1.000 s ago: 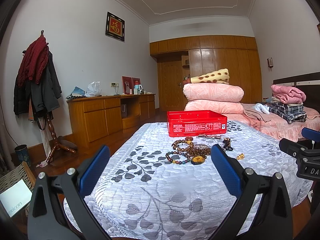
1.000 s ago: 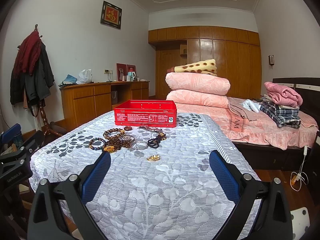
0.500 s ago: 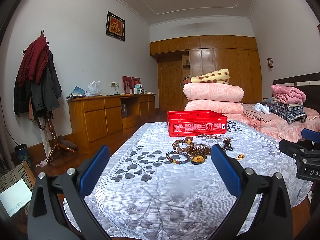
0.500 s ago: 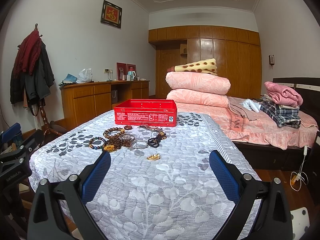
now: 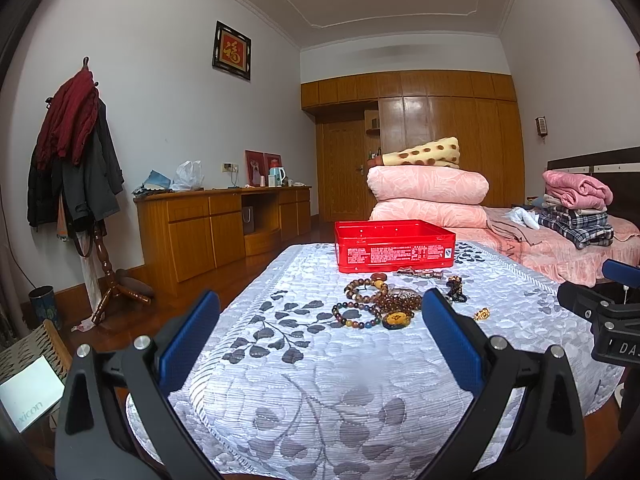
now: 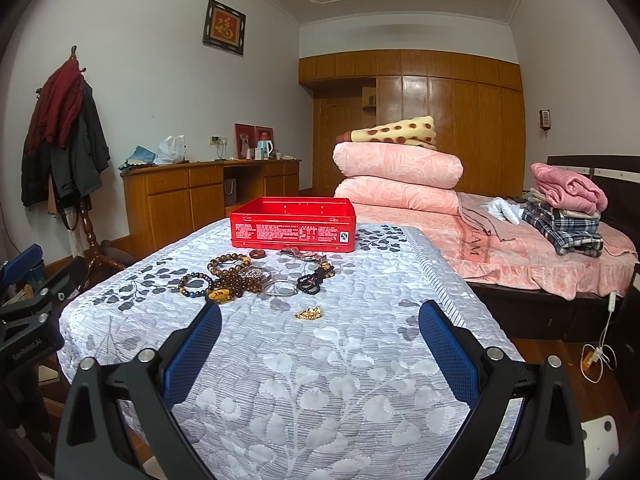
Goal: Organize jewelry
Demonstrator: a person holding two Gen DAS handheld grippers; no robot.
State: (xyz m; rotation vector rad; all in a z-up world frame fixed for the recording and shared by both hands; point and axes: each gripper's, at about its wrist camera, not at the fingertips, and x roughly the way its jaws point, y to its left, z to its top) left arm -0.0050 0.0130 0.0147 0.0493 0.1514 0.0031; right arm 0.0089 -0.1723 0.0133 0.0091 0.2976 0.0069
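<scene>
Both jaws stand spread and empty, the jewelry heap [image 6: 256, 280] on the surface ahead of them before the red tin [image 6: 294, 222]; I think nothing is sorted yet, so next I must reach forward.

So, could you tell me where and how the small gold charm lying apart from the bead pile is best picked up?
Take the gold charm across its narrow middle, coming straight down from above with the right claw, which is open and nearest. The charm lies flat and alone on the quilted cover, clear of the bead bracelets, so the fingers can likely close on either side without snagging anything.
</scene>
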